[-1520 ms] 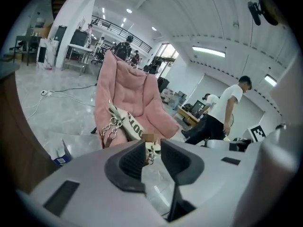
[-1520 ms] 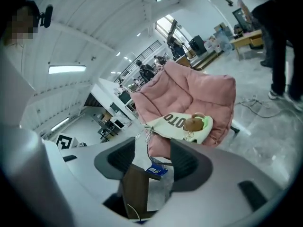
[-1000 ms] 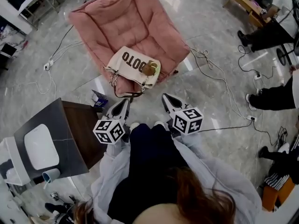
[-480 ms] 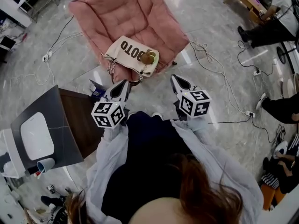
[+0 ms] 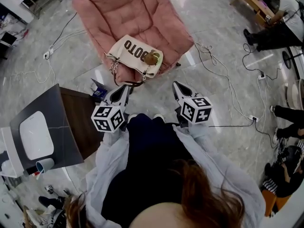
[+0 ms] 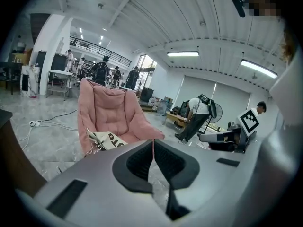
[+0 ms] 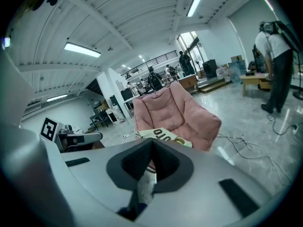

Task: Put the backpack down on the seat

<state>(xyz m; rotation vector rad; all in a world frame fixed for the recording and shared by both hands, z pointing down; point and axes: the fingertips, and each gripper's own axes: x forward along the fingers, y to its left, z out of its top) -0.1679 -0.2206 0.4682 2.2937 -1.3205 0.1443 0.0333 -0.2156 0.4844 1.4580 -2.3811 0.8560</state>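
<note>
Evidently soft, light and floppy, cream backpack (image 5: 134,54) slumped on pink seat (image 5: 142,13) at upper centre, likeliest hold its chain strap (image 5: 114,69); left gripper (image 5: 127,87) and right gripper (image 5: 176,85) mid-frame, jaws together, empty.

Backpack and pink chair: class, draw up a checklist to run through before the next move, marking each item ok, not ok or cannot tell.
1. The backpack lies on the pink chair seat: ok.
2. The left tongs are shut, nothing between them: ok.
3. The right tongs are shut, nothing between them: ok.
4. Both tongs are apart from the backpack: ok.
5. The backpack is steady at the seat's front edge, with its strap hanging over: cannot tell.
</note>
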